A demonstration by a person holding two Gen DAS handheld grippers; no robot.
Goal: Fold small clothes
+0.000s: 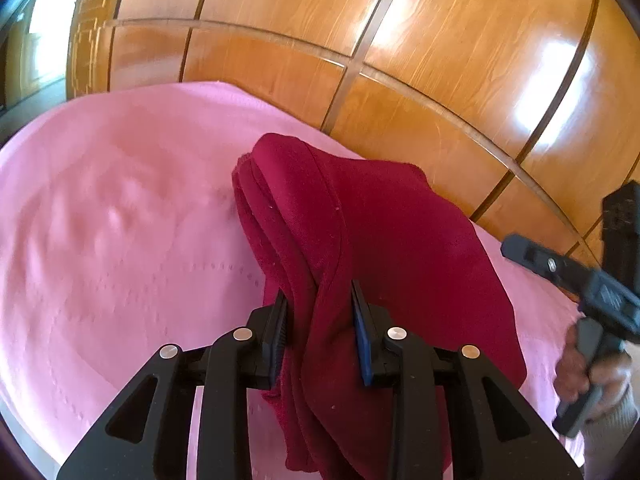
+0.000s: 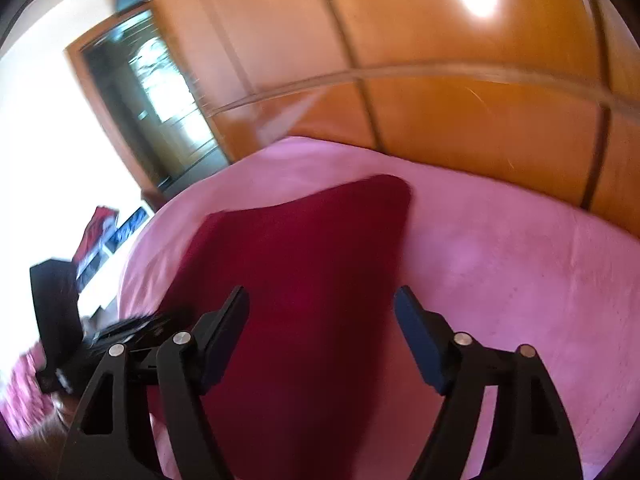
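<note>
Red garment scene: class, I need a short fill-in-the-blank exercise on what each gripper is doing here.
1. The left gripper is shut on the ____ garment.
2. The garment lies on a ____ sheet.
3. The right gripper's jaws are ____, holding nothing.

Missing words: red; pink; open

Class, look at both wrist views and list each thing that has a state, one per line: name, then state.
Left hand-held gripper: shut on the dark red garment.
Right hand-held gripper: open, holding nothing, above the garment.
Dark red garment: bunched in layered folds, lying on the sheet, near end pinched.
Pink sheet: spread out, lightly rumpled.
Wooden wardrobe doors: closed.
</note>
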